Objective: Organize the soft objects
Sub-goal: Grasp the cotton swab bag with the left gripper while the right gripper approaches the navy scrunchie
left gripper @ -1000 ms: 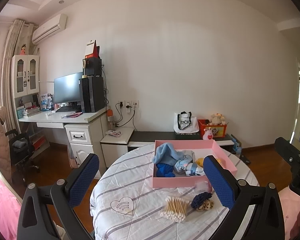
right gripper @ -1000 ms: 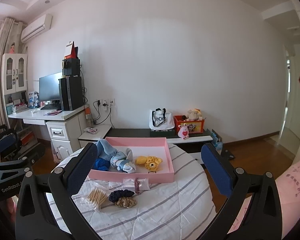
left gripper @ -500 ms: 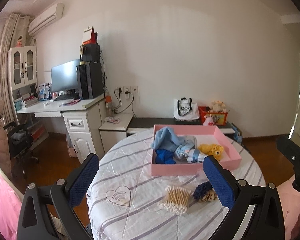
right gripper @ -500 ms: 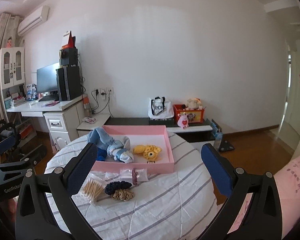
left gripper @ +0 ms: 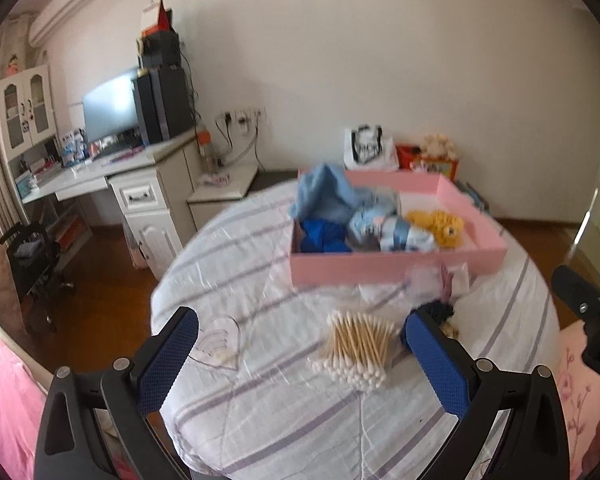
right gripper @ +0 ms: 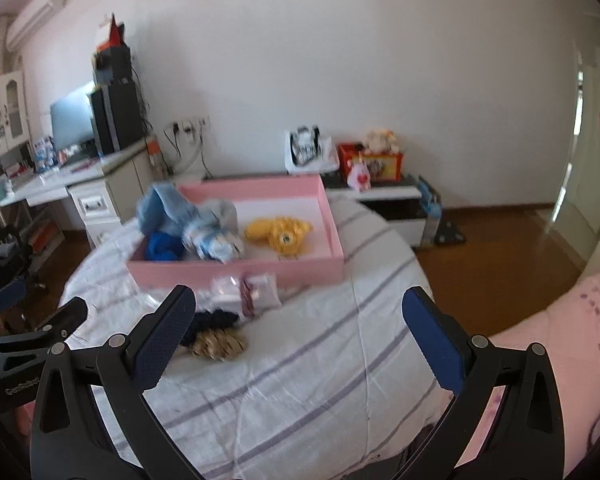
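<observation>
White wall and a computer desk (left gripper: 112, 176) with a monitor (left gripper: 110, 106) fill the background of the left wrist view, and a round bench (left gripper: 284, 408) under a striped white cloth sits in front. On the bench a pink tray (left gripper: 396, 268) holds a light blue cloth (left gripper: 324, 196), a dark blue piece (left gripper: 320, 236), a rolled pale bundle (left gripper: 392, 232) and a yellow soft toy (left gripper: 440, 226). Just before the tray's near wall lies a clear packet (left gripper: 436, 280). A bundle of cotton swabs (left gripper: 358, 350) lies between the fingers of the left tongs (left gripper: 298, 354), which stand wide and hold nothing. A dark blue scrunchie (left gripper: 438, 312) sits touching the swabs' right side, partly hidden behind the right finger. Part of the right tongs (left gripper: 588, 304) shows at the right edge.

White wall, a low shelf with a red box (right gripper: 370, 164) and a white bag (right gripper: 308, 152) back the right wrist view. The pink tray (right gripper: 240, 272) lies ahead with the yellow soft toy (right gripper: 280, 232) and blue cloths (right gripper: 168, 208) inside. The clear packet (right gripper: 252, 292) rests against the tray's front. The dark blue scrunchie (right gripper: 212, 320) and a tan scrunchie (right gripper: 218, 344) touch each other just beside the left finger of the right tongs (right gripper: 300, 334), which are wide and empty. The left tongs (right gripper: 32, 328) show at the left edge. A pink bed (right gripper: 560, 340) lies to the right.
</observation>
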Demonstrator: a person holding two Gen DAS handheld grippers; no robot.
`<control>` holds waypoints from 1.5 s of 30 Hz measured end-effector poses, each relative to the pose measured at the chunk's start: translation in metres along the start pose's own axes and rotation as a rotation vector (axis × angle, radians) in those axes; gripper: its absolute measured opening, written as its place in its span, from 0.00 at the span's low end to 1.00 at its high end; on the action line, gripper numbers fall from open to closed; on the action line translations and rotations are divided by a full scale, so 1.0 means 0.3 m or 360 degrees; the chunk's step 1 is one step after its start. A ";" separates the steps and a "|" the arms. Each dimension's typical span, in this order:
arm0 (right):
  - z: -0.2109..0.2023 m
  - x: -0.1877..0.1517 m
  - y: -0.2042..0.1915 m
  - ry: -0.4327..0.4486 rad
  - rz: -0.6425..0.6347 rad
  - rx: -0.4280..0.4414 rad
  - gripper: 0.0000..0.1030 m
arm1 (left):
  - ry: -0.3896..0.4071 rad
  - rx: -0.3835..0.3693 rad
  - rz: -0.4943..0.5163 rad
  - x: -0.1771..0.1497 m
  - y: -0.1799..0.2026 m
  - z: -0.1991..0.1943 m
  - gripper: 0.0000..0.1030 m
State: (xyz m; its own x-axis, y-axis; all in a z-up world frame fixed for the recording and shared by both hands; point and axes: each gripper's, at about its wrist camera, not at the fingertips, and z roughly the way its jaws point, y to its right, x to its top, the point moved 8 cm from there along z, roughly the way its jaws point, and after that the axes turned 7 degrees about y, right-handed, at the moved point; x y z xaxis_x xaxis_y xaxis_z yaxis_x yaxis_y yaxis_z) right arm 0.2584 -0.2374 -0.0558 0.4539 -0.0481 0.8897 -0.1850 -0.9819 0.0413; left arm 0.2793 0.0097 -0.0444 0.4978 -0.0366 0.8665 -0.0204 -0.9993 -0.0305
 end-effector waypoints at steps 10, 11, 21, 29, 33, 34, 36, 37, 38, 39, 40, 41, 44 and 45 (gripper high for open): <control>0.175 -0.154 0.015 -0.0278 -0.0008 -0.0010 1.00 | -0.0265 -0.0048 0.0073 -0.092 0.069 0.239 1.00; 0.185 -0.162 0.014 -0.0290 -0.0007 -0.0008 1.00 | -0.0287 -0.0051 0.0077 -0.101 0.073 0.265 1.00; 0.263 -0.217 0.003 -0.0422 0.0038 0.0026 1.00 | -0.0425 -0.0165 0.0073 -0.177 0.101 0.428 0.74; 0.259 -0.182 -0.049 -0.0396 0.0140 0.0133 1.00 | -0.0420 -0.0212 0.0028 -0.190 0.072 0.441 0.52; 0.269 -0.179 -0.125 -0.0411 0.0114 0.0206 1.00 | -0.0401 -0.0148 -0.0004 -0.184 0.009 0.436 0.51; 0.275 -0.179 -0.146 -0.0416 0.0104 0.0223 1.00 | -0.0397 -0.0127 -0.0015 -0.183 -0.008 0.436 0.51; 0.288 -0.182 -0.178 -0.0428 0.0093 0.0243 1.00 | -0.0392 -0.0087 -0.0032 -0.181 -0.044 0.432 0.51; 0.295 -0.183 -0.193 -0.0433 0.0090 0.0251 1.00 | -0.0391 -0.0073 -0.0038 -0.182 -0.059 0.431 0.51; 0.304 -0.183 -0.210 -0.0436 0.0084 0.0255 1.00 | -0.0391 -0.0061 -0.0047 -0.185 -0.074 0.431 0.51; 0.310 -0.182 -0.221 -0.0438 0.0078 0.0253 1.00 | -0.0392 -0.0057 -0.0057 -0.188 -0.082 0.431 0.51; 0.318 -0.180 -0.235 -0.0439 0.0072 0.0254 1.00 | -0.0394 -0.0058 -0.0068 -0.189 -0.093 0.432 0.51; 0.324 -0.181 -0.243 -0.0440 0.0070 0.0257 1.00 | -0.0395 -0.0063 -0.0083 -0.191 -0.105 0.431 0.51; 0.351 -0.177 -0.266 -0.0440 0.0064 0.0256 1.00 | -0.0394 -0.0080 -0.0099 -0.193 -0.121 0.432 0.51; 0.364 -0.176 -0.269 -0.0438 0.0056 0.0241 1.00 | -0.0393 -0.0085 -0.0102 -0.194 -0.126 0.426 0.51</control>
State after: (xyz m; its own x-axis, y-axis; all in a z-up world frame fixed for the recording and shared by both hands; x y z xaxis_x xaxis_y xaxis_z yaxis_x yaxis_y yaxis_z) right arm 0.3444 -0.1756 -0.1558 0.6725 -0.1099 0.7319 -0.0819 -0.9939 -0.0739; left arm 0.3618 0.0493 -0.1573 0.6960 0.0208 0.7177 -0.0246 -0.9983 0.0527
